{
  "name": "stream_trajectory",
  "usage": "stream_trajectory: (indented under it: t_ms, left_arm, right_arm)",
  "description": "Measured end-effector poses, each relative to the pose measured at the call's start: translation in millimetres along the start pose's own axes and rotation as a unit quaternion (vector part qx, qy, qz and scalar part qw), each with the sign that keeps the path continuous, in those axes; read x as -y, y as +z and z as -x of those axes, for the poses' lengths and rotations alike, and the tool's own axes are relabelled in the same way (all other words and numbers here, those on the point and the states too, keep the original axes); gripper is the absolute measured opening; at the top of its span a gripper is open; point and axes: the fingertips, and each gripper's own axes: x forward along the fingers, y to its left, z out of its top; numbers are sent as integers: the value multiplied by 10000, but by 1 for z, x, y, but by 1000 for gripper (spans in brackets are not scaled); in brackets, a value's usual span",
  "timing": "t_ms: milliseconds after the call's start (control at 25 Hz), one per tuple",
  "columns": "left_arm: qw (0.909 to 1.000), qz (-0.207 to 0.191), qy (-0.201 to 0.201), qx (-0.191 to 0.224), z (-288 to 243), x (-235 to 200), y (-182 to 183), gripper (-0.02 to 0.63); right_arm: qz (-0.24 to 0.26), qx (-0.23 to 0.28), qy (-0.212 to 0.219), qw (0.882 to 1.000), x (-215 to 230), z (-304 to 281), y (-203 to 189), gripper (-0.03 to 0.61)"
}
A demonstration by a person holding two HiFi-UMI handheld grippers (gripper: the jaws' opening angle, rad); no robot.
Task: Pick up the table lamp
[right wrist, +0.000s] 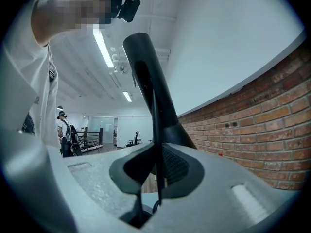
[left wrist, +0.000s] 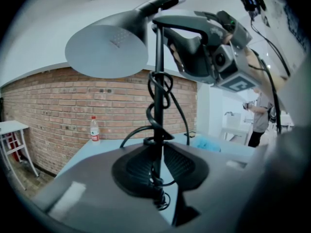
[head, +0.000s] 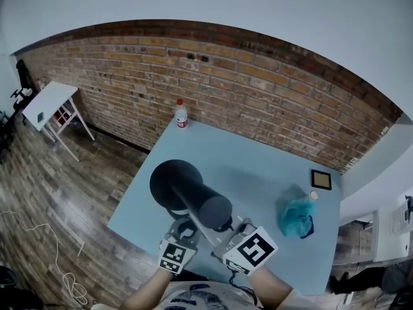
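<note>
We face a red brick wall [head: 258,102] with a light blue table [head: 258,166] set against it. Over the near part of the table we hold the black table lamp [head: 187,189] in the air, its wide round end pointing away from us. The left gripper [left wrist: 159,164] is clamped on the lamp's thin stem, where the black cord winds round it. The right gripper [right wrist: 156,171] is clenched on another slim black part of the lamp. On the table lie a crumpled teal plastic bag [head: 297,217], a clear plastic bottle with a red cap [head: 181,115] by the wall, and a small dark square frame [head: 321,179].
</note>
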Motion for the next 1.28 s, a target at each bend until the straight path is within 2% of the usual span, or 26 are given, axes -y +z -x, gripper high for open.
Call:
stream_trajectory:
  t_ms: [1280]
  left_arm:
    - [9999, -92, -51, -56, -10, -13, 7, 60]
  right_arm:
    - [-47, 58, -33, 10000, 15, -8, 4, 37]
